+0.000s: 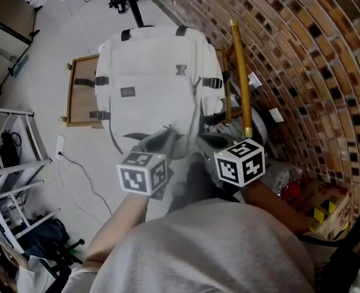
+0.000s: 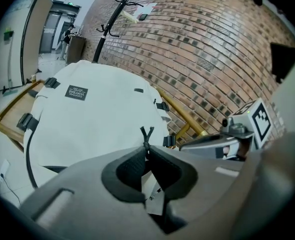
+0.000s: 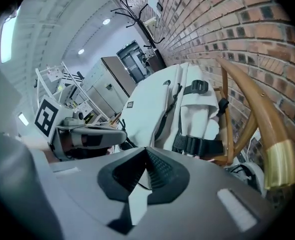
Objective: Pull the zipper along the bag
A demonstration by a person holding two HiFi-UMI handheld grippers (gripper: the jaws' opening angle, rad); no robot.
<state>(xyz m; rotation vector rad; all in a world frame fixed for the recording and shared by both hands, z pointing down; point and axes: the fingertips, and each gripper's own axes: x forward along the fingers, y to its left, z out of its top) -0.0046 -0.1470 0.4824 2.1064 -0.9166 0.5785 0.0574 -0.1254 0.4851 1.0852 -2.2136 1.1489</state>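
A white backpack [image 1: 149,84] [image 2: 92,119] [image 3: 152,109] leans on a wooden frame, its top away from me. At its lower front, my left gripper [image 1: 168,133] [image 2: 146,146] is shut on the black zipper pull cord [image 2: 146,134], whose two ends stick up past the tips. Just to the right, my right gripper [image 1: 210,140] [image 3: 146,151] is shut at the bag's lower right edge, with a strip of white bag fabric [image 3: 137,196] between its pads. The two grippers sit close side by side, tips pointing at the bag.
The wooden frame [image 1: 76,90] stands on a pale tiled floor. A golden pole [image 1: 241,72] leans against the brick wall [image 1: 308,54] on the right. A white metal rack [image 1: 9,163] and a floor cable [image 1: 82,176] are at left. A cardboard box [image 1: 326,209] is at right.
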